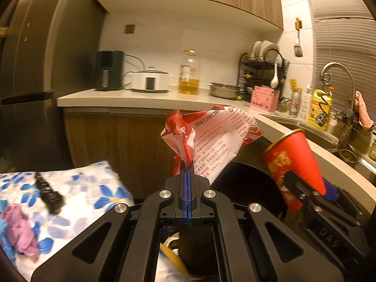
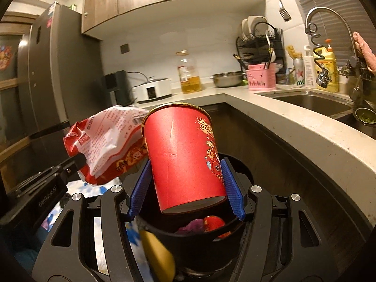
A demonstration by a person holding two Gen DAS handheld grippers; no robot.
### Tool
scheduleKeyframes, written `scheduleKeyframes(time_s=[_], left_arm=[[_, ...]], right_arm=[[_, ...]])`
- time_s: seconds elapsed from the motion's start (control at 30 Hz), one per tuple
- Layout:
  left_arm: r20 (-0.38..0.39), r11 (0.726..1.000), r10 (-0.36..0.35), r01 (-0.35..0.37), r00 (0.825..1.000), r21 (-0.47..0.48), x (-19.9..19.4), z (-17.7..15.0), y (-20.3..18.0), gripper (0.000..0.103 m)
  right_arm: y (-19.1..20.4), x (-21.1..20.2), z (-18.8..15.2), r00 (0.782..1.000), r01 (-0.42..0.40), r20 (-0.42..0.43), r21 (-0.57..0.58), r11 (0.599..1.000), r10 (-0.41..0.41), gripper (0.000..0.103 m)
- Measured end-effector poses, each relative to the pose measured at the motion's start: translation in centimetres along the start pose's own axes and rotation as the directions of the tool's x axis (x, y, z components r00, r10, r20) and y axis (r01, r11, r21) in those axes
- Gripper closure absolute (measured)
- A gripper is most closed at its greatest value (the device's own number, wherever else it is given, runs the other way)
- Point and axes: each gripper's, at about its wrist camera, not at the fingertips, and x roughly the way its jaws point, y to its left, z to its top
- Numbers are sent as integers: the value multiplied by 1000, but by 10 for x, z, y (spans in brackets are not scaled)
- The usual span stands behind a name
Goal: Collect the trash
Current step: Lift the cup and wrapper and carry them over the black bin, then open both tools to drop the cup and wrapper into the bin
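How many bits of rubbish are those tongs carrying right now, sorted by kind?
Red paper cup: 1, in the right tongs
Red-and-white plastic wrapper: 1, in the left tongs
Total: 2

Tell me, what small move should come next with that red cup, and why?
Probably open the right gripper and let the red cup drop. Its blue pads clamp the cup, which hangs right over the black bin where other rubbish already lies. The left gripper, pinching the wrapper, could follow.
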Motion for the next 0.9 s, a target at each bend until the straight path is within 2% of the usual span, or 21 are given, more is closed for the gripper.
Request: scheduleKeyframes(time_s=[0.5,0.57,0.6,0.73,0.83,0.9], left_arm=[[-60,995,-85,88,995,36,41,-13,-24,101],[-62,995,-90,93,994,45,42,-15,-25,92],[-63,995,-89,92,994,48,43,-16,-24,81],[-75,994,-97,100,992,34,45,-19,-20,64],[-74,996,-82,83,994,19,43,-21,-14,55],[-74,997,-73,73,995,-2,39,-21,-7,43]], right_arm=[[-21,34,6,999,30,-15,40,999,-29,39],[-24,38,6,999,33,-23,47,998,-32,35],[-26,39,5,999,40,-29,52,998,-38,34],[-32,41,4,998,53,-42,72,996,-50,32],[-34,38,3,997,67,-46,74,995,-64,31],[-34,36,2,996,76,-53,65,995,-73,27]])
